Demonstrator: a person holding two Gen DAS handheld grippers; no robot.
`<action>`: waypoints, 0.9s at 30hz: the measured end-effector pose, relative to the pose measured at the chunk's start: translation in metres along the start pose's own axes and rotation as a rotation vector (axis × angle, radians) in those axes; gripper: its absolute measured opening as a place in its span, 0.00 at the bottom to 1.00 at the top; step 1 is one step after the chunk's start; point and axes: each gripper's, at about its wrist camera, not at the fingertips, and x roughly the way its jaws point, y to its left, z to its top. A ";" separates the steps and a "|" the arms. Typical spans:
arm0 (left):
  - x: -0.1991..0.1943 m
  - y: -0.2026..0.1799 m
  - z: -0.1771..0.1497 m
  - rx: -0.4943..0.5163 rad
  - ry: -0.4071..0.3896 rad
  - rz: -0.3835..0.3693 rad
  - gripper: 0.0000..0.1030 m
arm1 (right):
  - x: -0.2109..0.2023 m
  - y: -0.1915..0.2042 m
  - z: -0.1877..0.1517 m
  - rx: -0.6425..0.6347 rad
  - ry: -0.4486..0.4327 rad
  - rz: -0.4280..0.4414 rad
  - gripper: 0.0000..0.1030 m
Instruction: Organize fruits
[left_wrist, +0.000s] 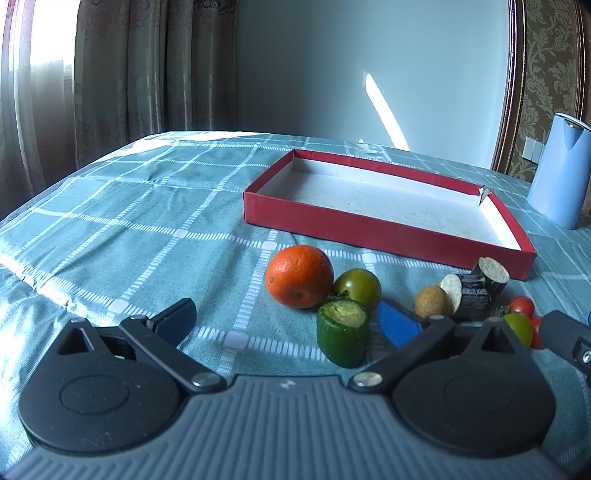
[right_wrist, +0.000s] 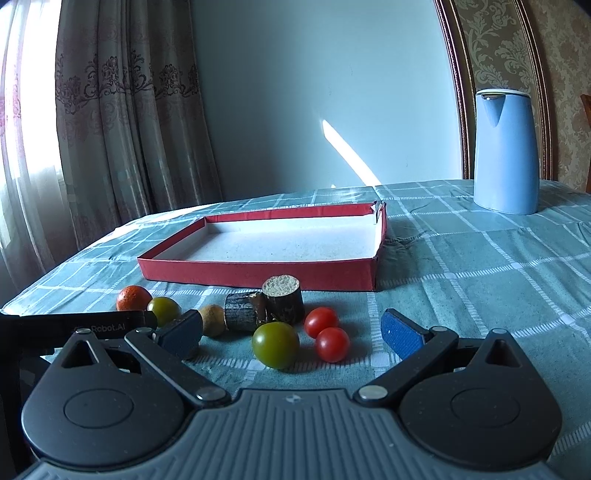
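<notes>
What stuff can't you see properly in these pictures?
- Red tomatoes, left wrist view: partly hidden behind the right gripper; their number is unclear there.
- Green cut piece: absent from the right wrist view, apparently blocked by the left gripper's arm.
- Blue jug, left wrist view: cut off by the right edge.
- Red box, right wrist view: the near wall hides the closest strip of floor.

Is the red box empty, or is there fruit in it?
Empty. The red box shows only its bare pale floor; the orange and other fruit lie outside on the cloth.
</notes>
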 end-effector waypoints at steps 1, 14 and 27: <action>0.000 0.000 0.000 0.000 -0.001 -0.001 1.00 | 0.000 -0.002 0.001 -0.005 0.010 0.006 1.00; 0.000 0.002 -0.002 -0.013 0.000 -0.022 1.00 | 0.002 -0.018 0.007 -0.140 0.108 0.042 0.44; 0.000 0.005 -0.002 -0.036 0.000 -0.027 1.00 | 0.028 0.015 0.010 -0.232 0.162 0.118 0.41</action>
